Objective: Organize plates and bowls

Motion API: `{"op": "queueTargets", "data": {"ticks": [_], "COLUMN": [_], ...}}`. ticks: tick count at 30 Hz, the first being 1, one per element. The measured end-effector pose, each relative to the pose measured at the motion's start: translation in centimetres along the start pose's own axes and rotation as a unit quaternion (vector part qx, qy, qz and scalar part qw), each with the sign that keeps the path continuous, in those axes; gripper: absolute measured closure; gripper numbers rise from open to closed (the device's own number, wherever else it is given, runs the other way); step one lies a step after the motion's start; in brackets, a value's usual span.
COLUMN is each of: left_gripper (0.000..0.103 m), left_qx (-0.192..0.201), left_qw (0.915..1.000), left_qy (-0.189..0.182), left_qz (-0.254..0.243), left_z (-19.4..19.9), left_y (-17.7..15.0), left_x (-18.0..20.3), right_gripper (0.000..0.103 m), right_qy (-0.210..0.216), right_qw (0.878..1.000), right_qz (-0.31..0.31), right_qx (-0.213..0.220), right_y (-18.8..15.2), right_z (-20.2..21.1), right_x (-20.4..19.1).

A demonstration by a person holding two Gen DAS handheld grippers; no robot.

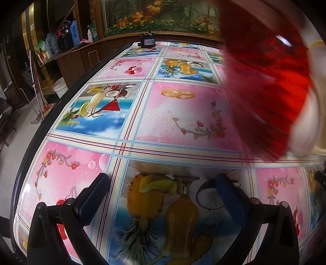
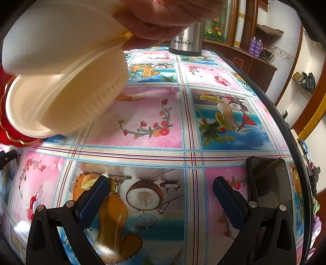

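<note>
Cream ribbed bowl tilted and blurred above the desk, gripped at its rim by a bare hand, red plate beside it, left tool and right tool both wide and holding nothing, steel flask at the far end, phone near the right edge.

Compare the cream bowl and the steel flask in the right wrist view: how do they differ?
The cream bowl is ribbed, matte and blurred; the steel flask is smooth, shiny and sharp. The bowl is tilted and held by a hand; the flask stands upright on the table. Both are beyond the open right tongs.
</note>
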State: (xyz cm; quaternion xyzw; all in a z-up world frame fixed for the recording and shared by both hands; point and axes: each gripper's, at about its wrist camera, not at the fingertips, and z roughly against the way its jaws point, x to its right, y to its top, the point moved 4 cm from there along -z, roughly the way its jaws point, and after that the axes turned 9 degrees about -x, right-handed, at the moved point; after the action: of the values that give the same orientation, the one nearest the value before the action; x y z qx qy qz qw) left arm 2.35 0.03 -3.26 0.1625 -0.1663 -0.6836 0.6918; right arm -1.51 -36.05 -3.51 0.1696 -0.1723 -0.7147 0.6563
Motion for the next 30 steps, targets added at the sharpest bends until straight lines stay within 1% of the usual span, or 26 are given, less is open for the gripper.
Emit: {"op": "queueTargets", "data": {"ticks": [30], "left_gripper": [0.000], "left_qx": [0.000], "left_qw": [1.0000], "left_qy": [0.000], "left_qz": [0.000], "left_z": [0.07], "left_y": [0.03], "left_x": [0.08], "right_gripper": [0.001], "right_qy": [-0.001], "right_qw": [1.000], "right_qz": [0.001], "right_qx": [0.000], "right_y": [-0.03], "right_z": [-0.05], "right_x": [-0.11]}}
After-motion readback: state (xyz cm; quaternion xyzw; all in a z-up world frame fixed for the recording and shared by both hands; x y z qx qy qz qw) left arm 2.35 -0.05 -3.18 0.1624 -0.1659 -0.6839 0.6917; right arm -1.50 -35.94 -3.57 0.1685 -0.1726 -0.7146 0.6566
